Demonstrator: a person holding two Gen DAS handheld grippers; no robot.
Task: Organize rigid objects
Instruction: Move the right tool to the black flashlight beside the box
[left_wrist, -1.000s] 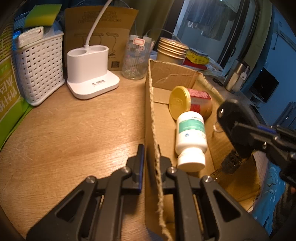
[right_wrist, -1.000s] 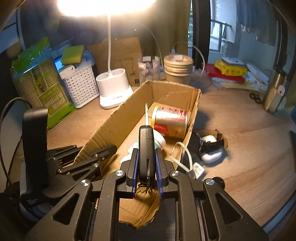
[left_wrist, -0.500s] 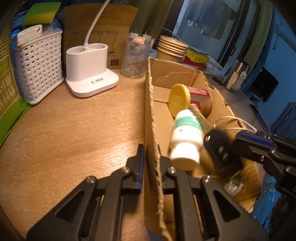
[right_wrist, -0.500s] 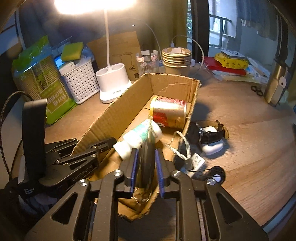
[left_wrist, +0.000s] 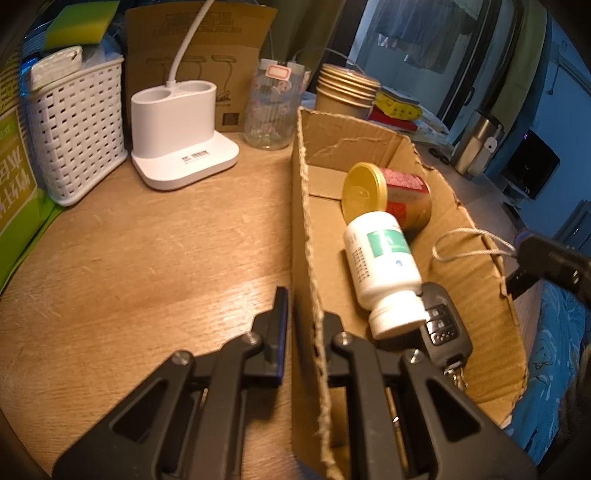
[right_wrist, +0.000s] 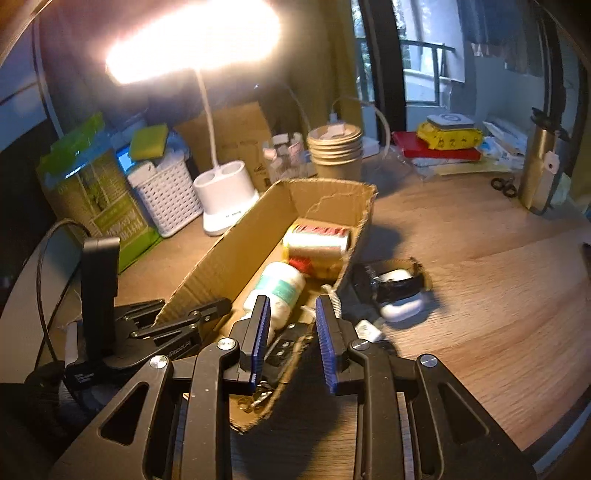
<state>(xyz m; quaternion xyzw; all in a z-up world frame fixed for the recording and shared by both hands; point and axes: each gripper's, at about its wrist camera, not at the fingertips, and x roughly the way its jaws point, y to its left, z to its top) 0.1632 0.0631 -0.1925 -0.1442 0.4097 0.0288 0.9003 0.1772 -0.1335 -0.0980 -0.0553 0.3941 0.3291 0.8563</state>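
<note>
left gripper (left_wrist: 301, 325): clamped on box (left_wrist: 301, 229) wall, lower centre | right gripper (right_wrist: 291, 332): jaws opening, nothing gripped | key (left_wrist: 441, 325): laid in box, long axis along it, directly below right gripper

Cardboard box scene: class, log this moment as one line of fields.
left gripper: shut on box wall | right gripper: opening, empty | car key: in box beside pill bottle
</note>
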